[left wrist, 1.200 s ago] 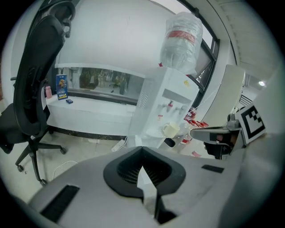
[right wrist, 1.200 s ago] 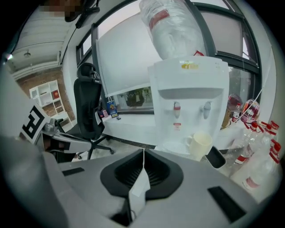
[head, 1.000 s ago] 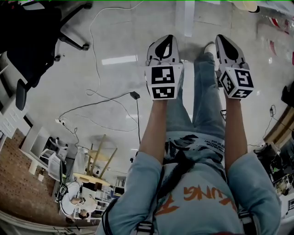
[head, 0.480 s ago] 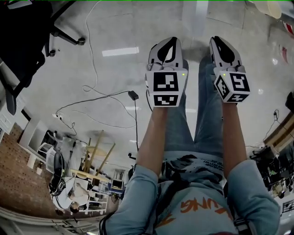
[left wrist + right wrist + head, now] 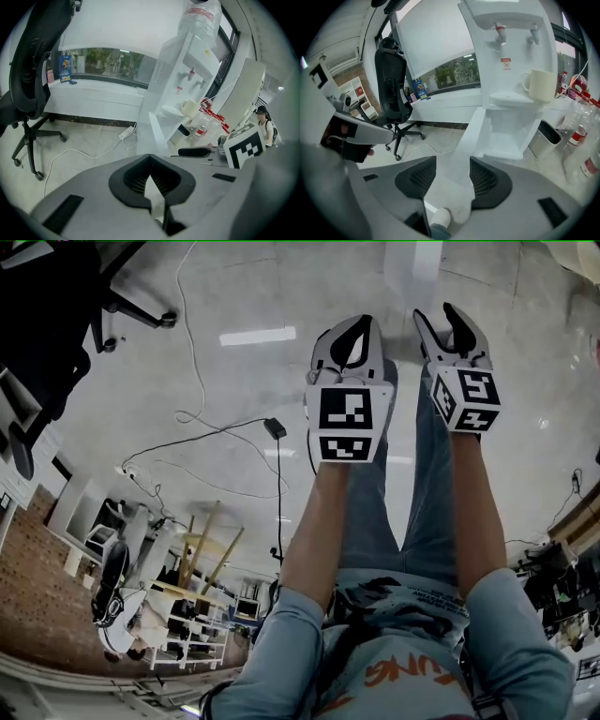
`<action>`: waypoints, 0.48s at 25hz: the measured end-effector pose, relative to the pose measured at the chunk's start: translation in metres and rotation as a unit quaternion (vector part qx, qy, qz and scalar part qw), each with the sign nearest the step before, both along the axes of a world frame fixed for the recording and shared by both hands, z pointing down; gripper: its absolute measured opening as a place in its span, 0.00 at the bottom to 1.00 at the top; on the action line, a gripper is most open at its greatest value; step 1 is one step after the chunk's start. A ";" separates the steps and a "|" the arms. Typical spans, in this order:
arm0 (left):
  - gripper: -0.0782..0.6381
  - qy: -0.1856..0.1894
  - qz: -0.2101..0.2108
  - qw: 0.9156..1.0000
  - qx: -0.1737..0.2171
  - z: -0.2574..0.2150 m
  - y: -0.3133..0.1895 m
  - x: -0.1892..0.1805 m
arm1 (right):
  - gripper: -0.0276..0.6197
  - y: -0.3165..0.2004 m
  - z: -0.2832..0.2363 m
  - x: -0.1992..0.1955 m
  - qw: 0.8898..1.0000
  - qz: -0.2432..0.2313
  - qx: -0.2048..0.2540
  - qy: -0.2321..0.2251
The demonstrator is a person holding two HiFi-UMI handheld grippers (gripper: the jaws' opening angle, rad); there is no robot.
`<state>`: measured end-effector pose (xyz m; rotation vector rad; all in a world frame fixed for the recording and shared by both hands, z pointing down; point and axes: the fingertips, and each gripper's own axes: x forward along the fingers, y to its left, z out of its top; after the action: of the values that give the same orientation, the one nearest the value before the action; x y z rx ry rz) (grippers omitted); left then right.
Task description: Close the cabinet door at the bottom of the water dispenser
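Observation:
The white water dispenser (image 5: 511,56) stands ahead, with a bottle on top (image 5: 202,16). Its bottom cabinet door (image 5: 474,133) swings out toward me and shows the empty white cabinet inside (image 5: 508,136). In the left gripper view the same door (image 5: 155,133) is seen edge-on. My left gripper (image 5: 354,326) is shut and holds nothing (image 5: 150,157). My right gripper (image 5: 437,315) is opening, and nothing lies between its jaws (image 5: 452,164). The door shows through their gap, still some way off. Both grippers hang over the floor above my legs.
A cream mug (image 5: 539,85) sits on the drip tray. A black office chair (image 5: 391,75) stands left of the dispenser. A power strip (image 5: 125,135) and cables (image 5: 187,442) lie on the floor. Bottles (image 5: 206,123) and a dark bin (image 5: 548,133) stand to the right.
The right gripper's jaws were together and now stand apart. Both grippers have sunk, and the left stays shut.

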<state>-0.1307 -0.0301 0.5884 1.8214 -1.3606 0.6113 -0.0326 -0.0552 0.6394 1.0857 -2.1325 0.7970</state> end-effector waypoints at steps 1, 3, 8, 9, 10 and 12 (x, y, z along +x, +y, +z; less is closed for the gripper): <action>0.12 0.000 -0.001 1.000 -0.002 0.003 0.002 0.001 | 0.38 0.001 0.006 0.000 1.000 0.000 0.000 0.006; 0.12 -0.002 0.001 1.000 -0.007 0.008 0.005 0.003 | 0.39 0.003 0.016 -0.002 1.000 -0.003 -0.001 0.016; 0.12 -0.003 0.007 1.000 -0.018 0.020 0.012 0.012 | 0.40 0.005 0.043 -0.005 1.000 0.009 -0.020 0.015; 0.12 -0.003 0.009 1.000 -0.020 0.021 0.014 0.013 | 0.40 0.004 0.045 -0.006 1.000 0.011 -0.022 0.013; 0.12 -0.004 0.012 1.000 -0.022 0.021 0.015 0.014 | 0.40 0.004 0.046 -0.008 1.000 0.014 -0.023 0.011; 0.12 -0.007 0.018 1.000 -0.025 0.023 0.017 0.015 | 0.40 0.003 0.048 -0.011 0.999 0.018 -0.024 0.010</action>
<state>-0.1158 -0.0136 0.6111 1.8081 -1.3129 0.6712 -0.0436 -0.0518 0.6877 1.1052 -2.0712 0.8461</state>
